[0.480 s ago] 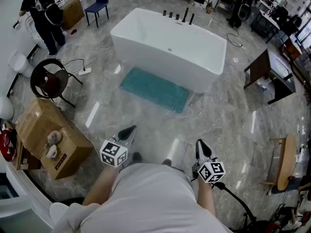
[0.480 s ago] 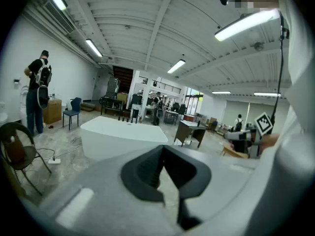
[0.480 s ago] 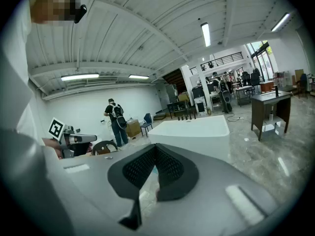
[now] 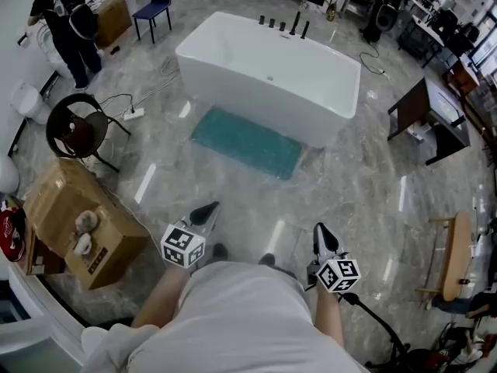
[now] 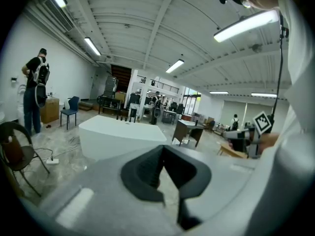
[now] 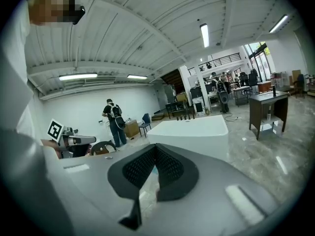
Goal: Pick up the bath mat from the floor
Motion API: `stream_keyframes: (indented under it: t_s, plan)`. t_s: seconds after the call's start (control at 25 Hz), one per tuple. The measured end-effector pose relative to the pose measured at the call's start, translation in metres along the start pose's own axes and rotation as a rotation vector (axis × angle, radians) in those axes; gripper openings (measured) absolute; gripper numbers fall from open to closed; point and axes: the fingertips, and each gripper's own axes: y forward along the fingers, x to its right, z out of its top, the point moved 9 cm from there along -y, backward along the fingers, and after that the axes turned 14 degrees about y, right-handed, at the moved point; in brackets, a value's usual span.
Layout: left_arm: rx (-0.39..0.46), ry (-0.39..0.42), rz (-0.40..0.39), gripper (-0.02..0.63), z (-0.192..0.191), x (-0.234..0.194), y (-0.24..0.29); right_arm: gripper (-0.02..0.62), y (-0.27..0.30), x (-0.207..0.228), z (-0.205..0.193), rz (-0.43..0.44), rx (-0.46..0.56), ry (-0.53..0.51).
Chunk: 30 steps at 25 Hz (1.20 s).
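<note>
A teal bath mat [image 4: 247,141] lies flat on the grey marble floor against the near side of a white bathtub [image 4: 270,76]. My left gripper [image 4: 205,212] and right gripper [image 4: 322,237] are held close to my body, well short of the mat, both shut and empty. In the left gripper view the left gripper [image 5: 163,167] points level at the bathtub [image 5: 120,137]. The right gripper [image 6: 154,172] likewise faces the bathtub [image 6: 191,134] in its own view. The mat is hidden in both gripper views.
A cardboard box [image 4: 81,221] sits at my left, with a round black chair [image 4: 78,130] beyond it. A person [image 4: 68,23] stands at the far left by a blue chair [image 4: 158,2]. A dark side table [image 4: 432,120] and a wooden stool [image 4: 456,259] stand right.
</note>
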Motion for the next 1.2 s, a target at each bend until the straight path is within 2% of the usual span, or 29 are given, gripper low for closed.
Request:
stream_keyframes:
  t_s: [0.36,0.56,0.72,0.92,1.2]
  plan:
    - [0.015,0.006,-0.041,-0.002,-0.014,-0.032,-0.022,0.003,0.015,-0.034,-0.020,-0.037,0.017,0.007]
    - [0.049,-0.017,-0.103,-0.002,-0.021,-0.054,-0.034,0.004,0.021,-0.050,-0.033,-0.055,0.039,0.029]
    - [0.047,0.007,-0.132,-0.002,-0.025,-0.069,-0.042,0.005,0.030,-0.066,-0.038,-0.049,0.039,0.025]
    - [0.027,0.009,-0.118,-0.002,-0.034,-0.087,-0.050,0.005,0.042,-0.081,-0.042,-0.035,0.025,0.029]
    - [0.014,-0.077,-0.074,-0.002,-0.050,-0.103,-0.042,0.004,0.065,-0.078,-0.035,0.023,-0.037,0.023]
